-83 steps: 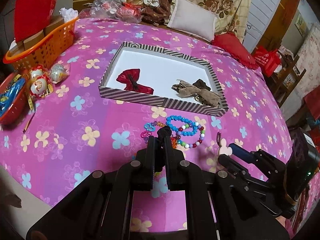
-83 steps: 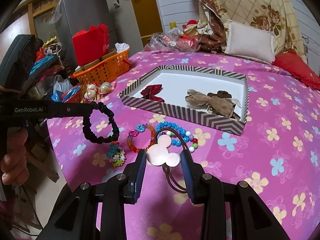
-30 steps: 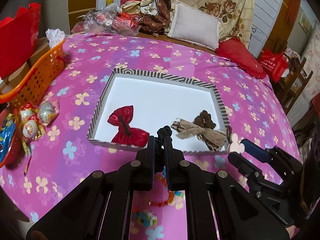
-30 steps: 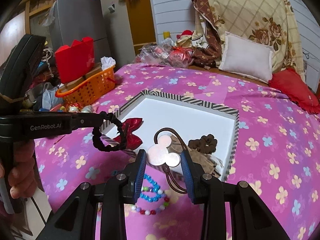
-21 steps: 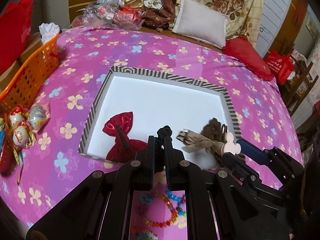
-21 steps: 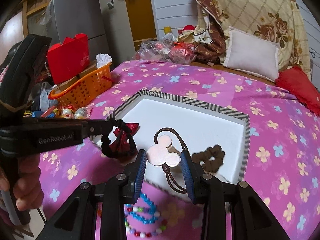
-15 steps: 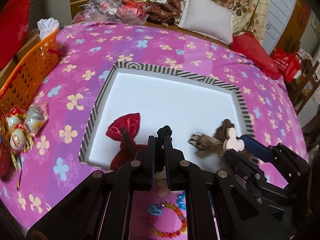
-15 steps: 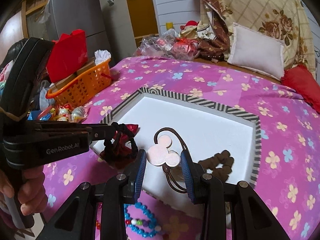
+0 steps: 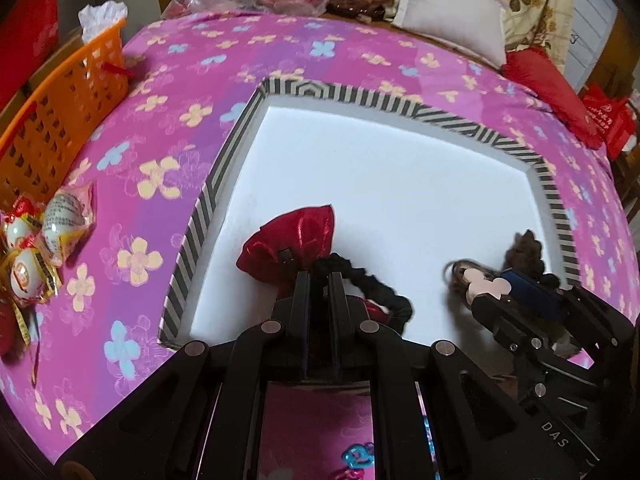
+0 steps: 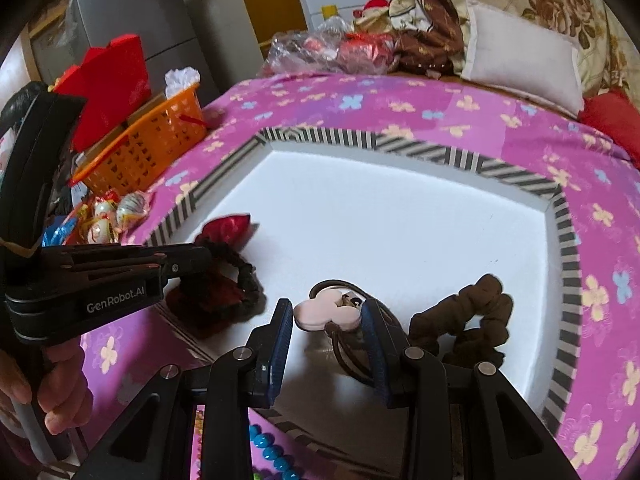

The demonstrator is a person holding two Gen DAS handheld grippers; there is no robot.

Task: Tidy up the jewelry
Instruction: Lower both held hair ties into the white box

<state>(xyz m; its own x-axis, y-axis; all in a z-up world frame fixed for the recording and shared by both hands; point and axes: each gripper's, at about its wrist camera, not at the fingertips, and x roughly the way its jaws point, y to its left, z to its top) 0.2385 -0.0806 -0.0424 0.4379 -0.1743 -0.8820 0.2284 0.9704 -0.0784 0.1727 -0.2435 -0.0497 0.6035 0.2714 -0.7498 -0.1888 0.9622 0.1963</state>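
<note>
A white tray with a striped rim [image 9: 400, 100] [image 10: 400, 144] lies on the pink flowered cloth. My left gripper [image 9: 319, 276] [image 10: 202, 254] is shut on a black scrunchie [image 9: 376, 286] [image 10: 250, 280], held low over the red bow [image 9: 292, 240] [image 10: 228, 226] at the tray's near left. My right gripper [image 10: 326, 314] [image 9: 494, 284] is shut on a pink mouse-head hair tie [image 10: 324, 312] [image 9: 486, 282], whose brown elastic loop hangs below the fingers. It hovers over the tray's near right, beside a brown scrunchie [image 10: 468, 312] [image 9: 524, 248].
An orange basket [image 9: 52, 112] [image 10: 148, 144] and wrapped sweets [image 9: 44, 236] [image 10: 116, 212] sit left of the tray. Bead bracelets [image 10: 272, 456] [image 9: 356, 456] lie on the cloth under the grippers. Cushions [image 10: 520, 60] and bags line the far edge. A hand [image 10: 48, 384] holds the left gripper.
Both grippers have moved forward and down, from the tray's near edge to low over its white floor. Each keeps its hair tie. The bracelets have slid behind under the grippers.
</note>
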